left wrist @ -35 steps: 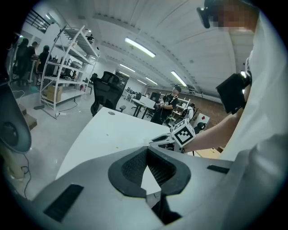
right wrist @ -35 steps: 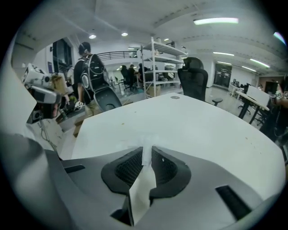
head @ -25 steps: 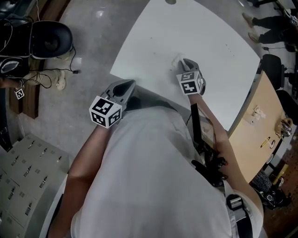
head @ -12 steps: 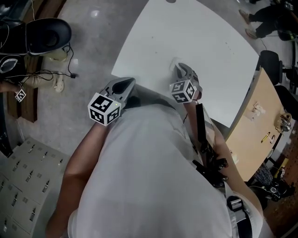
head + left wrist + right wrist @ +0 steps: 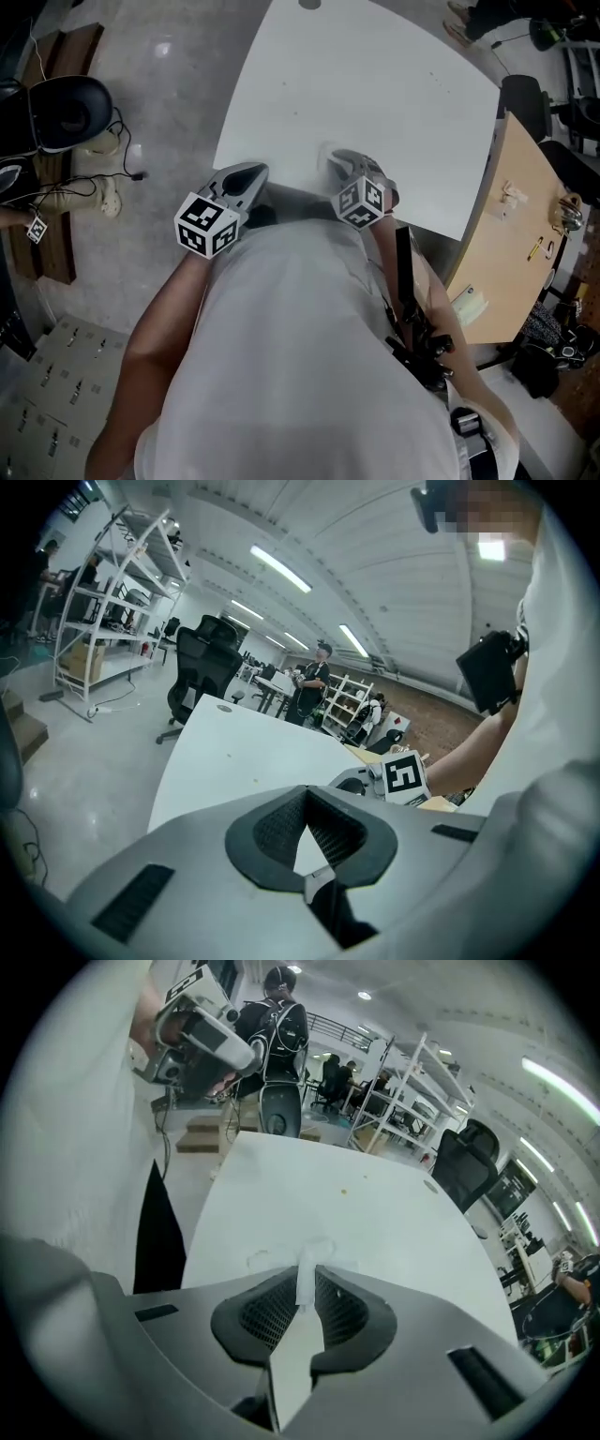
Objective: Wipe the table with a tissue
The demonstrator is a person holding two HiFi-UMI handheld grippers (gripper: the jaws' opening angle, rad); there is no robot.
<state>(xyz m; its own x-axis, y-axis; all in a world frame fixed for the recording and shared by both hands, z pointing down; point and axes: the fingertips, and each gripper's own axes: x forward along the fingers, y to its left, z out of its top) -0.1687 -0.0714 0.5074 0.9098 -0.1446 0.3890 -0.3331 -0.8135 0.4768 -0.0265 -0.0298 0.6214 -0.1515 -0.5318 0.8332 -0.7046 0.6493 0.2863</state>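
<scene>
Left gripper (image 5: 246, 176) hangs closed and empty, just off the table's (image 5: 375, 84) near edge; right gripper (image 5: 339, 161) pinches the tissue (image 5: 303, 1269) at its jaw tips, touching the table just ahead; flat, even pressure and overlapping strokes should wipe best
</scene>
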